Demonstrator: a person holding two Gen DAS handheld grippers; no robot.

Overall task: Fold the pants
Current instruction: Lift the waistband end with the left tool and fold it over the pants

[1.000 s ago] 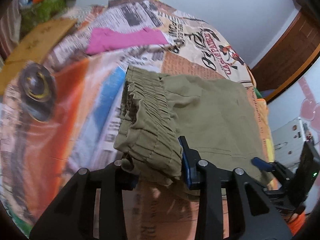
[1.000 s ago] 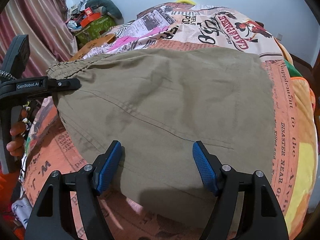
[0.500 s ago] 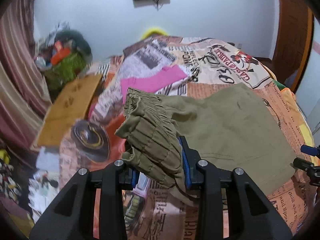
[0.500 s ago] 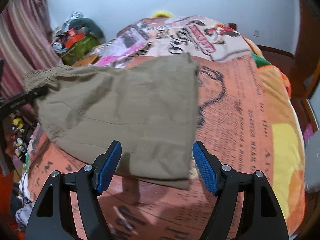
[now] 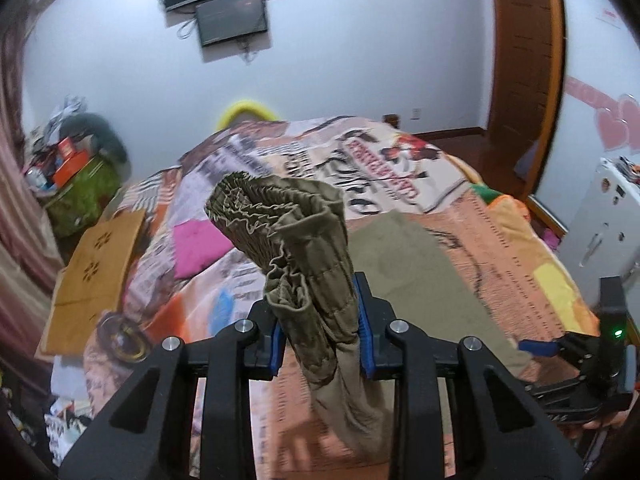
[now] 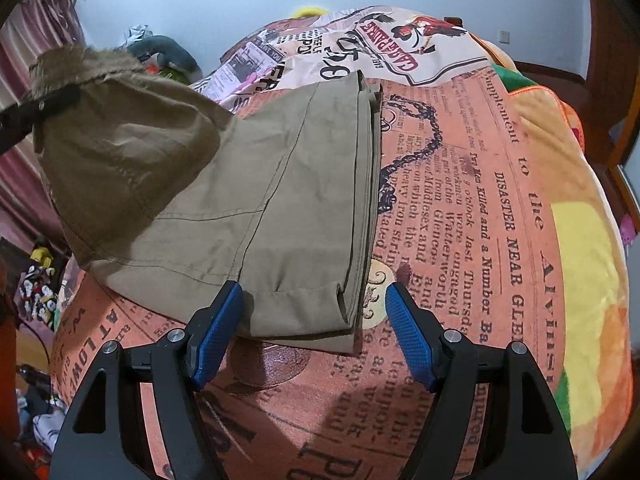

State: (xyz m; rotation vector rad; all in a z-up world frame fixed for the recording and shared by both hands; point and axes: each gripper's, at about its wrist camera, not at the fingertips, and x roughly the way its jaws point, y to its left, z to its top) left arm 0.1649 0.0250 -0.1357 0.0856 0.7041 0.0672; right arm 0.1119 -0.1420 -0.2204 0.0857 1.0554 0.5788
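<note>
My left tool (image 5: 318, 334) was clamped on the gathered elastic waistband of the olive pants (image 6: 280, 200), its jaws closing tighter on the bunch; the band stood up in a thick pleated wad between the blue pads (image 5: 365, 336), and the cloth trailed down from it to the bed (image 6: 500, 240). My right tool (image 6: 314, 334) hung released just over the hem end, jaws spread, with the leg cuffs lying between them but untouched. The rest of the pants lay flat on the printed bedspread, legs stacked one on the other.

I judged the fabric light, soft and limp: it sagged wherever unsupported and held no shape. The waistband gave the thickest, surest purchase. The stacked cuffs looked thin and likely to slide apart, so I reckoned a pinch through all layers at the hem was the place to take hold.
</note>
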